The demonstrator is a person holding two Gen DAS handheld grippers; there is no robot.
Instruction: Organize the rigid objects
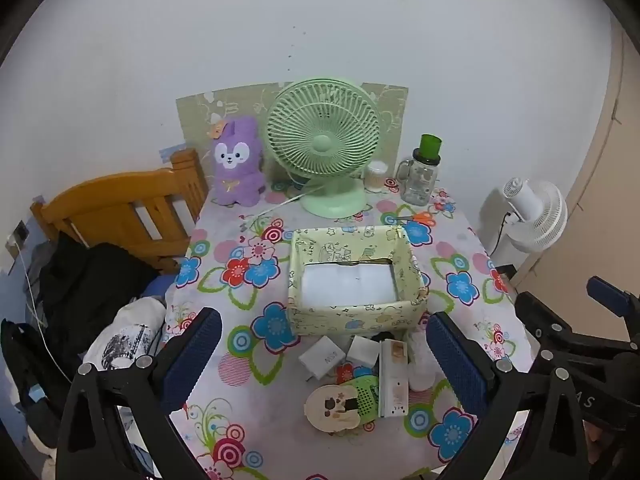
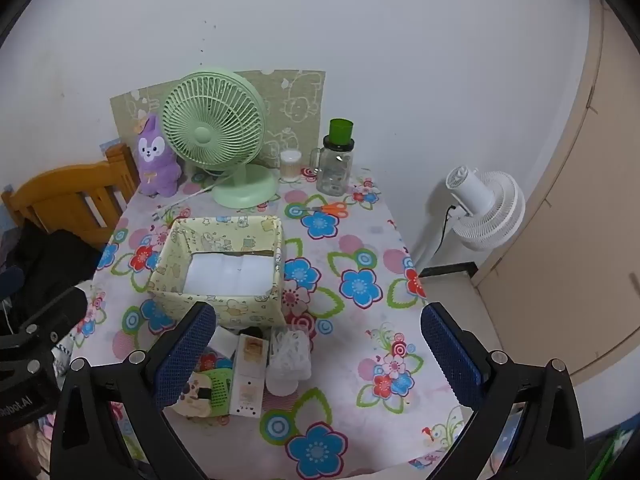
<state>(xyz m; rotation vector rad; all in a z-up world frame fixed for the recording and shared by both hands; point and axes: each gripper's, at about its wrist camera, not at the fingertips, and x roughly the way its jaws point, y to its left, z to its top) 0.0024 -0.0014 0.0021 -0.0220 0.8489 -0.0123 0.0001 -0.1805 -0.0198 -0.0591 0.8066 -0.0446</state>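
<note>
1. Your left gripper [image 1: 324, 356] hangs over the near table edge, jaws spread wide, nothing between the pads.
2. Below it, a white charger [image 1: 321, 357], a round patterned mirror [image 1: 335, 407], a green perforated piece [image 1: 366, 394] and a long white box [image 1: 393, 378] cluster just in front of the yellow storage box [image 1: 352, 276].
3. The storage box sits mid-table, open-topped.
4. Your right gripper [image 2: 318, 354] is likewise released, empty, above a clear bag of white pieces [image 2: 289, 354].

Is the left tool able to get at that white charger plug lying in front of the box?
Probably yes. The left tool is wide open, and the charger plug lies uncovered at the cluster's left edge, with nothing above it.
</note>
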